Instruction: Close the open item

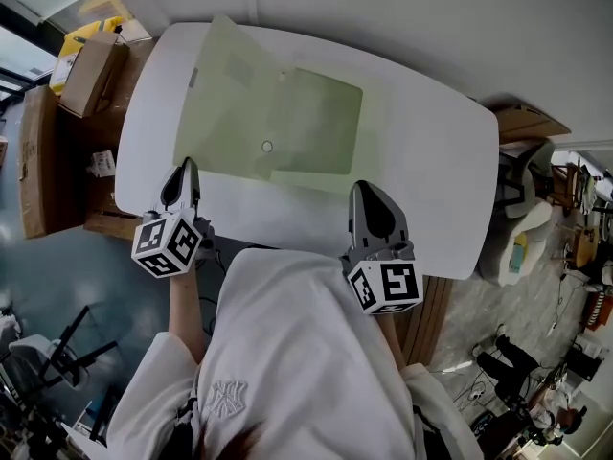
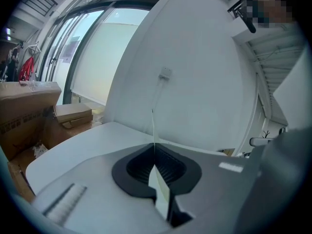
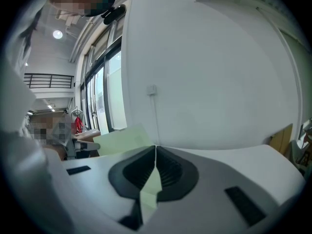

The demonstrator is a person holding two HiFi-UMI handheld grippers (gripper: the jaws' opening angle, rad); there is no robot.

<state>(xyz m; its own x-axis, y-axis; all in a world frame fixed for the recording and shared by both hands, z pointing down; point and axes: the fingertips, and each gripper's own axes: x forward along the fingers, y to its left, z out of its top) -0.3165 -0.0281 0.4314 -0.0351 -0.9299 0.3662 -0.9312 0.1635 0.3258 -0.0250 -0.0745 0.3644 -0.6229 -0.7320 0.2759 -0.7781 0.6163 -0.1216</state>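
Note:
A pale green, see-through folder [image 1: 273,118] lies open on the white table [image 1: 431,171], with a small snap button [image 1: 266,147] near its middle. My left gripper [image 1: 187,169] sits at the folder's near left corner. In the left gripper view the left gripper [image 2: 155,147] is shut on a thin sheet [image 2: 161,191] seen edge-on. My right gripper [image 1: 362,190] is at the folder's near right edge. In the right gripper view the right gripper [image 3: 155,150] is shut on the green sheet [image 3: 150,186], and more of the folder [image 3: 122,139] spreads out to the left.
Cardboard boxes [image 1: 86,70] stand beside the table's left end and also show in the left gripper view as boxes [image 2: 29,111]. A chair [image 1: 522,214] and clutter lie past the table's right end. A white wall [image 1: 402,17] runs behind the table.

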